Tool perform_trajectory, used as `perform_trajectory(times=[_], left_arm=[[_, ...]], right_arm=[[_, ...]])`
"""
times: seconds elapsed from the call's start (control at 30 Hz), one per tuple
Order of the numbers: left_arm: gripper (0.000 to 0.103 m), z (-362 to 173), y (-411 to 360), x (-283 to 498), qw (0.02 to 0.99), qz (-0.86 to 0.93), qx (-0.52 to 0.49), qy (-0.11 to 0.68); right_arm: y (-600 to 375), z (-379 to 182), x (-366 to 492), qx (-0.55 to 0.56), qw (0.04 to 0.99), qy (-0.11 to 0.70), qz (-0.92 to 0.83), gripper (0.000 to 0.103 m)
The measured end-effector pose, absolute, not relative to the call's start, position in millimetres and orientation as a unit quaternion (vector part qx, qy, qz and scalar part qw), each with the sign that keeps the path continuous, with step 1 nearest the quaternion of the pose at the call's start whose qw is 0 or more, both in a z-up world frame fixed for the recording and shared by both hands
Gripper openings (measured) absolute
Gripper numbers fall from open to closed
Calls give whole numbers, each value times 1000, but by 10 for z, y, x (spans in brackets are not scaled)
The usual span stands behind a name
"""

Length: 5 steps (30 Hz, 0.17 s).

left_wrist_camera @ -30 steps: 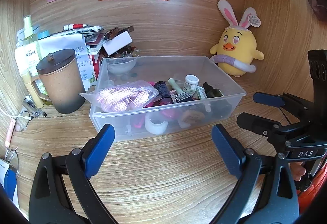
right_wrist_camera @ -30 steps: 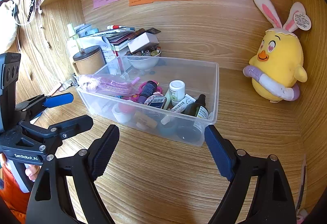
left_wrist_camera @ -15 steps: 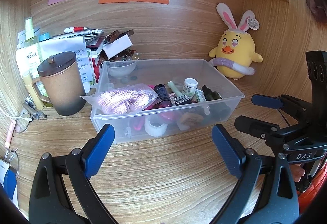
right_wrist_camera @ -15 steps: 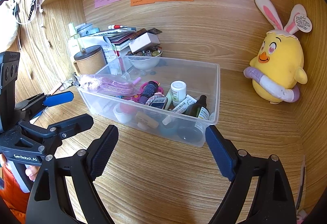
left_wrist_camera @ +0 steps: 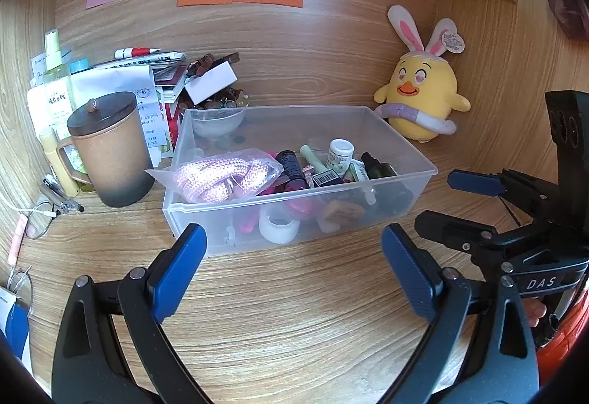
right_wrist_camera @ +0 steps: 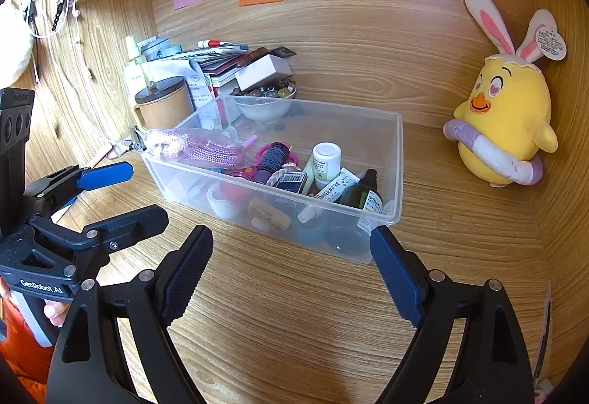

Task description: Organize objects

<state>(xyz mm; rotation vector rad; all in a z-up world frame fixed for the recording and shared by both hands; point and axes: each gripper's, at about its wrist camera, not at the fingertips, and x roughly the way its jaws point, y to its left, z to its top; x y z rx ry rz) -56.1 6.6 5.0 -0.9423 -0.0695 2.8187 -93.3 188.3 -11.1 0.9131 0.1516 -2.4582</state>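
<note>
A clear plastic bin stands on the wooden desk. It holds a bagged pink rope, small bottles, a white jar, a dark dropper bottle and a tape roll. My left gripper is open and empty in front of the bin's near wall. My right gripper is open and empty before the bin's right corner. Each gripper shows in the other's view: the right one, the left one.
A brown lidded mug stands left of the bin. Behind it are papers, books, a spray bottle and a bowl of beads. A yellow chick plush sits at the right wall. Glasses lie at the left.
Both grippers have drawn back slightly and tilted up, so the bin and plush sit a little lower in view. Both stay open and empty.
</note>
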Motion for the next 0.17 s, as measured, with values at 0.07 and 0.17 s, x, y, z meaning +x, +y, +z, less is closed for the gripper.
perform_trajectory(times=[0.07, 0.17], left_arm=[[97, 54, 72, -555, 84, 945, -315, -22], [97, 53, 63, -557, 85, 944, -317, -23]], right_arm=[[1883, -108, -935, 336, 254, 56, -905, 86], [1891, -105, -941, 336, 253, 55, -905, 86]])
